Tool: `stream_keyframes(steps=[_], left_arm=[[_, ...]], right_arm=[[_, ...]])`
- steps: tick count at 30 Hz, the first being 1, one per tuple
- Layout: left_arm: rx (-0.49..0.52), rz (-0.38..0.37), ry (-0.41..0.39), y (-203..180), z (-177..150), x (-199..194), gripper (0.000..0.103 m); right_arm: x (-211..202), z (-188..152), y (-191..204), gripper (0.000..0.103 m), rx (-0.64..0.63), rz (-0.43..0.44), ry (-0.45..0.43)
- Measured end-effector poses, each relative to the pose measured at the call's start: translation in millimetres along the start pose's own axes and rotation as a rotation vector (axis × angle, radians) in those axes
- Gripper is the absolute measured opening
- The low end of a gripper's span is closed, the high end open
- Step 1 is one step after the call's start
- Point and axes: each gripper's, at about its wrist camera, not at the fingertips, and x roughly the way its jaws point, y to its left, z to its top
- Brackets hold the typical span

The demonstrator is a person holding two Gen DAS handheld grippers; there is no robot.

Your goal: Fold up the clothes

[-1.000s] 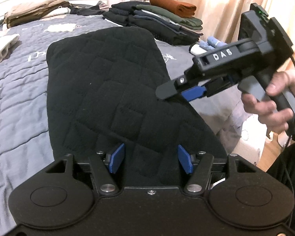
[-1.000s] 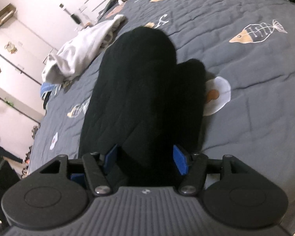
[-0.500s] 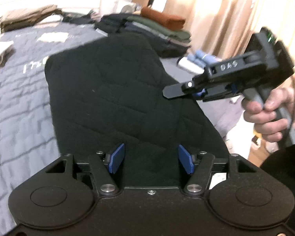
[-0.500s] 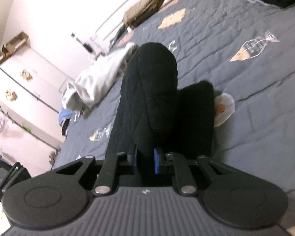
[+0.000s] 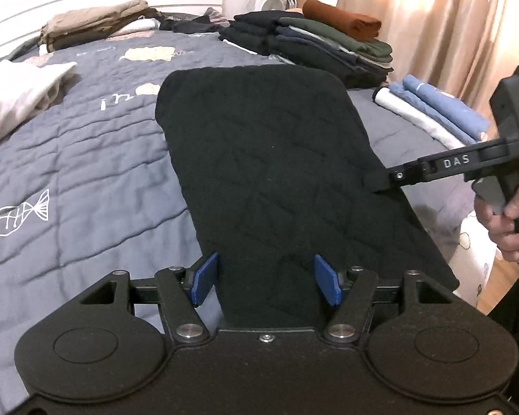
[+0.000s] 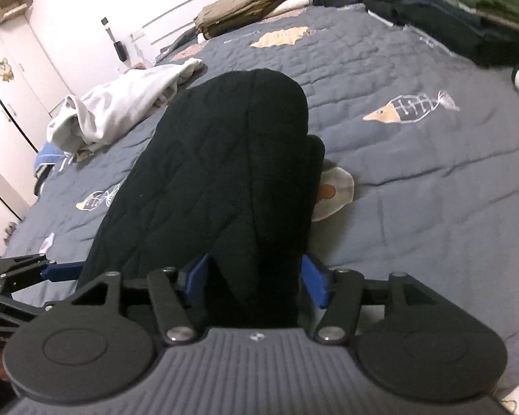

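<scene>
A black quilted garment point(image 5: 276, 173) lies folded in a long strip on the grey bedspread point(image 5: 69, 190), its far end rounded and its near end reaching to the bed's edge. The left gripper point(image 5: 265, 282) hangs over the near end with its blue pads point(image 5: 204, 278) standing apart, the cloth showing between them but not pinched. The right gripper point(image 6: 256, 285) sits at the strip's right edge; its jaws have just been opening after a brief squeeze, and its blue pads point(image 6: 313, 285) now stand apart with a raised fold of the black cloth between them, not pressed. In the left view that gripper reaches in from the right, its tip at the garment's edge, held by a hand point(image 5: 508, 228). A white garment point(image 6: 121, 110) lies crumpled to the left of the strip. At the far right of the bed stands a pile of folded dark clothes point(image 5: 315, 45) with a rust-brown piece point(image 5: 342, 22) on top, and folded blue items point(image 5: 439, 110) just beside it. A tan pile point(image 5: 97, 27) rests by the headboard. Fish figures point(image 6: 411, 107) are stitched on the bedspread.
</scene>
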Motion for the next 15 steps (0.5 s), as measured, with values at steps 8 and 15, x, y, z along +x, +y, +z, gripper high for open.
stream_keyframes(steps=[8,15], left_arm=[[-0.041,-0.006,-0.033,4.9,0.7,-14.5,0.060],[0.041,0.077,-0.068,-2.1,-9.1,-39.8,0.060]], right_arm=[[-42.0,-3.8,-7.8,0.059,0.106,0.001,-0.117],[-70.2,-27.7,6.8,0.059,0.097,0.067,-0.219]])
